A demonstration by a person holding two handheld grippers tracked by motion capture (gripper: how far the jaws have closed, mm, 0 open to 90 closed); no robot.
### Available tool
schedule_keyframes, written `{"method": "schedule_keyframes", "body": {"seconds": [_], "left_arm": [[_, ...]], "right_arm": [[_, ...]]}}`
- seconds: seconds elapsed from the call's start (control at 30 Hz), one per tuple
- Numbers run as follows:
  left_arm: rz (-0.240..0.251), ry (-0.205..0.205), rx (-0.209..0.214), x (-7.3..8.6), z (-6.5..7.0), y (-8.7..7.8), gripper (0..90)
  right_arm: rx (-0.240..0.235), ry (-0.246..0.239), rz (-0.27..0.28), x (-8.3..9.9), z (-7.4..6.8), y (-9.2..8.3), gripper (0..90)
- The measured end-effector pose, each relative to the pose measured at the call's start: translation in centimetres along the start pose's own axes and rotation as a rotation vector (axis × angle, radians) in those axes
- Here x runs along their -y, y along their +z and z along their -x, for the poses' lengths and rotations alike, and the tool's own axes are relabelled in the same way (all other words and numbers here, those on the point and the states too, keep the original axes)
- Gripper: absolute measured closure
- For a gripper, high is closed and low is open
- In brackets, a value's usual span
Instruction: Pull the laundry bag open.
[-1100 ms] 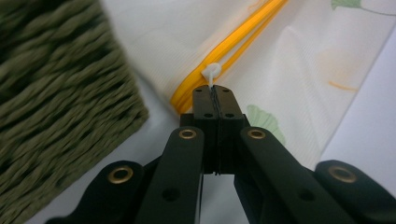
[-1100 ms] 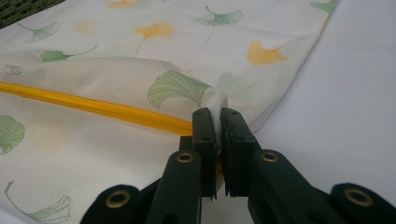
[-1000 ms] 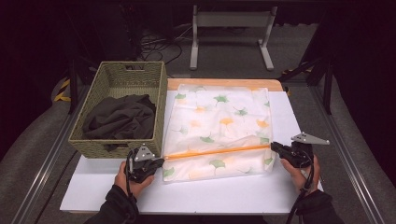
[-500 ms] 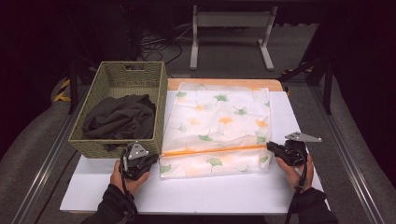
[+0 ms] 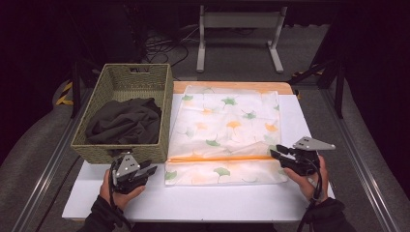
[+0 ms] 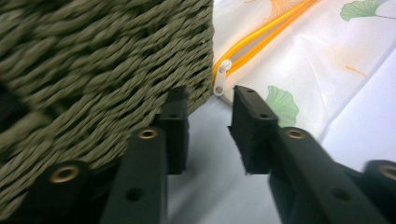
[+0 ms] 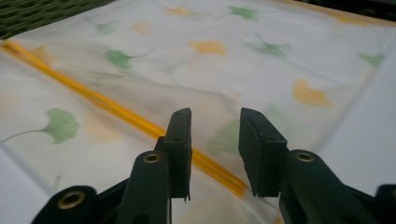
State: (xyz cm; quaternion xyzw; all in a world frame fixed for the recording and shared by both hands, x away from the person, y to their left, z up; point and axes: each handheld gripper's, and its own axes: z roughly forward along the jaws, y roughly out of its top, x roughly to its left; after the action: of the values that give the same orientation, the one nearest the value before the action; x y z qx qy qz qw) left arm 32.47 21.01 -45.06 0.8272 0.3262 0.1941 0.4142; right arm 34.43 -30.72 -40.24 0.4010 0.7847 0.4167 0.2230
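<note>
A white cloth bag [image 5: 227, 130] printed with green and orange leaves lies flat on the white board [image 5: 217, 203]. An orange zipper [image 5: 217, 158] runs across its near part. My left gripper [image 5: 151, 169] sits to the left of the bag's near corner, beside the basket. Its jaws have just been opening and nothing is between them. In the left gripper view the gripper [image 6: 210, 116] points at the white zipper pull [image 6: 220, 79]. My right gripper [image 5: 276, 153] is at the zipper's right end. Its jaws have also just been opening, and in the right gripper view [image 7: 215, 135] they stand apart over the bag [image 7: 210, 46] without pressing on it.
A woven green basket [image 5: 121, 77] holding a dark crumpled cloth [image 5: 123, 121] stands at the left, touching the bag's edge. A wooden board edge [image 5: 232, 87] shows behind the bag. A metal stand [image 5: 237, 29] is on the floor beyond the table.
Both grippers were shut at the zipper's two ends; now both are open. The left one has drawn back leftward off the bag. The bag has settled flat.
</note>
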Motion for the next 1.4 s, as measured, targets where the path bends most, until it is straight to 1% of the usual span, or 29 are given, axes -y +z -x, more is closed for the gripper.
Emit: {"method": "schedule_keyframes", "body": {"seconds": [0.03,0.07,0.1,0.13,0.17,0.2,0.23,0.27,0.3,0.33,0.4,0.43,0.47,0.5,0.57,0.67,0.73,0.8,0.87,0.93,0.97,1.0,1.07,1.1,1.13,1.2,1.27,1.33,1.4], "left_arm": [[-0.004,0.003,-0.01,0.3,-0.1,-0.2,55.6],[0.002,0.006,-0.009,0.7,-0.3,-0.6,53.1],[-0.001,0.005,-0.006,0.9,-0.4,-0.8,46.4],[-0.001,0.005,-0.006,0.9,-0.4,-0.8,43.1],[-0.01,-0.001,-0.019,1.1,-0.4,-0.9,43.1],[-0.012,-0.003,-0.022,1.4,-0.5,-1.0,39.2],[-0.02,-0.015,-0.012,1.7,-0.6,-1.1,35.8],[-0.033,-0.006,-0.025,2.0,-0.6,-1.2,34.1],[-0.041,-0.008,-0.03,2.1,-0.5,-1.3,32.8],[-0.045,0.003,-0.03,2.2,-0.6,-1.4,31.4],[-0.041,0.002,-0.029,2.3,-0.6,-1.5,30.0],[-0.037,-0.004,-0.022,2.3,-0.6,-1.6,29.2],[-0.035,-0.009,-0.021,2.3,-0.6,-1.6,28.7],[-0.036,-0.013,-0.023,2.3,-0.6,-1.6,28.4],[-0.029,-0.015,-0.02,2.4,-0.4,-1.6,27.5],[-0.018,-0.021,-0.012,2.4,-0.3,-1.6,25.0],[-0.01,-0.017,-0.013,2.4,-0.2,-1.7,23.6],[-0.009,-0.011,-0.013,2.4,-0.2,-1.7,23.1],[-0.021,-0.012,-0.015,2.4,-0.1,-1.4,21.4],[-0.044,-0.012,-0.038,2.4,-0.1,-1.2,21.4],[-0.042,-0.02,-0.029,2.4,-0.1,-1.2,21.3],[-0.042,-0.022,-0.029,2.5,-0.1,-1.1,21.2],[-0.039,-0.021,-0.026,2.5,-0.1,-1.2,20.7],[-0.039,-0.021,-0.026,2.5,-0.1,-1.2,20.6],[-0.038,-0.021,-0.023,2.5,-0.1,-1.2,20.6],[-0.04,-0.025,-0.024,2.6,-0.1,-1.3,20.3],[-0.042,-0.028,-0.024,2.6,-0.2,-1.3,19.8],[-0.041,-0.032,-0.018,2.7,-0.2,-1.3,19.4],[-0.039,-0.029,-0.02,2.6,-0.2,-1.3,19.2]], "right_arm": [[-0.029,-0.036,-0.006,-0.4,-0.7,0.5,67.5],[-0.064,-0.069,-0.012,-0.8,-1.5,1.0,67.9],[-0.105,-0.106,-0.028,-1.3,-2.6,2.1,69.4],[-0.105,-0.106,-0.028,-1.3,-2.6,2.1,69.4],[-0.127,-0.132,-0.043,-1.6,-3.3,2.9,70.8],[-0.147,-0.158,-0.058,-1.9,-4.0,3.7,70.8],[-0.16,-0.179,-0.078,-2.1,-4.6,4.5,70.8],[-0.172,-0.199,-0.096,-2.3,-5.3,5.5,71.1],[-0.185,-0.222,-0.114,-2.5,-5.9,6.6,70.7],[-0.188,-0.229,-0.122,-2.7,-6.1,7.0,69.6],[-0.213,-0.22,-0.141,-3.0,-6.7,8.4,66.2],[-0.223,-0.227,-0.152,-3.0,-6.9,8.8,64.6],[-0.209,-0.246,-0.171,-3.1,-7.2,9.4,62.5],[-0.199,-0.252,-0.177,-3.2,-7.3,9.7,61.0],[-0.197,-0.243,-0.175,-3.3,-7.4,10.3,60.7],[-0.186,-0.236,-0.18,-3.4,-7.0,11.1,59.4],[-0.178,-0.231,-0.191,-3.3,-6.6,11.7,58.3],[-0.187,-0.222,-0.198,-3.2,-6.3,11.9,57.4],[-0.221,-0.204,-0.232,-2.8,-5.8,12.6,52.4],[-0.237,-0.187,-0.225,-2.8,-5.5,12.8,52.1],[-0.233,-0.198,-0.227,-2.8,-5.5,12.9,52.1],[-0.235,-0.209,-0.226,-2.9,-5.5,13.1,53.0],[-0.234,-0.208,-0.223,-3.0,-5.5,13.2,57.2],[-0.234,-0.208,-0.223,-3.0,-5.5,13.2,57.2],[-0.235,-0.211,-0.22,-3.1,-5.4,13.3,60.5],[-0.216,-0.217,-0.207,-3.1,-5.3,13.4,67.7],[-0.21,-0.207,-0.187,-3.0,-5.3,13.6,74.5],[-0.198,-0.206,-0.182,-2.9,-5.3,13.6,81.9],[-0.189,-0.198,-0.181,-2.9,-5.2,13.6,85.9]]}}
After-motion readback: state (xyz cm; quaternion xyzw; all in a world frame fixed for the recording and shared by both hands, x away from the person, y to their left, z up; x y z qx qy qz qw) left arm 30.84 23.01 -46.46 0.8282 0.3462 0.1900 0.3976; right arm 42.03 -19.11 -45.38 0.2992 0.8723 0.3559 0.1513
